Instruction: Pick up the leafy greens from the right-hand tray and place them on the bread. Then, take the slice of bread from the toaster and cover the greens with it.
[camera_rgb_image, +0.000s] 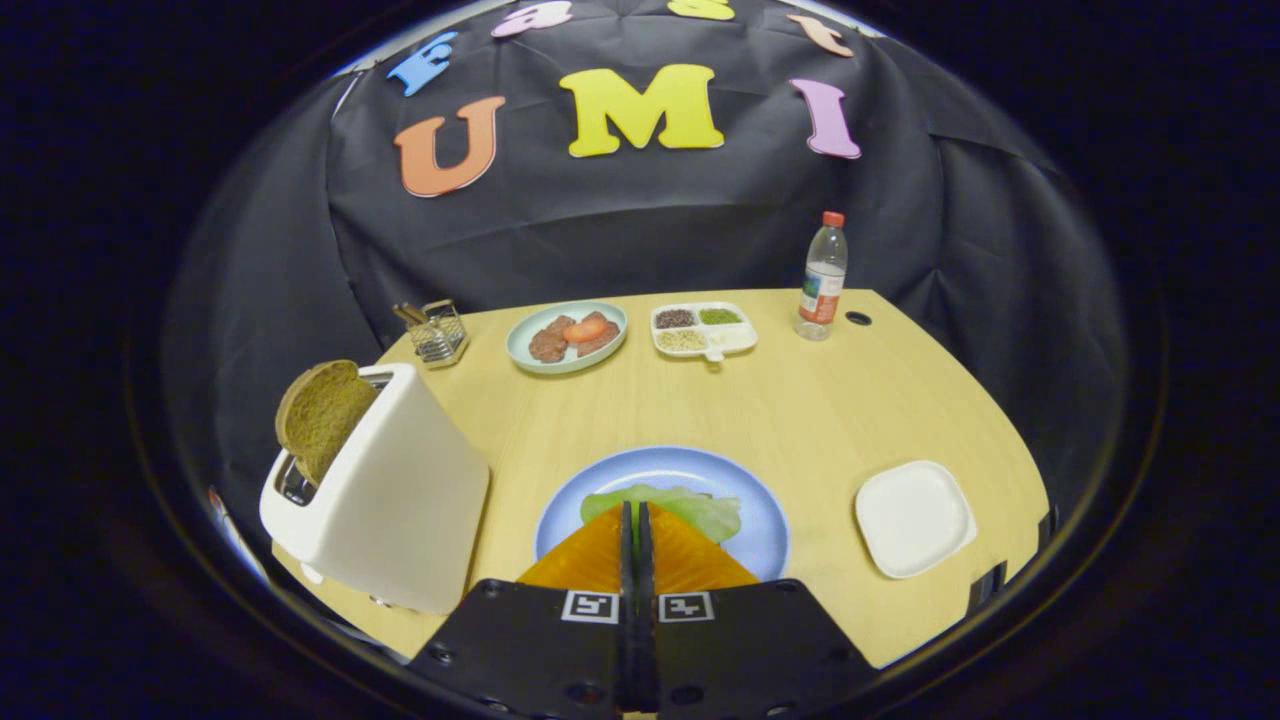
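Green leaf (668, 510) lies crosswise beyond closed jaws.

The gripper (636, 520) is hanging over the blue plate (765, 520), its fingers (690, 560) pressed together, with the greens (700, 508) lying on the plate just beyond the tips. A brown bread slice (322, 412) is sticking up from the white toaster (400, 510) beside the plate. A white tray (914, 518) is sitting on the plate's other side.

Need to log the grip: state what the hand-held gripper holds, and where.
The hand-held gripper is shut on the leafy greens, pinching their near edge above the blue plate.
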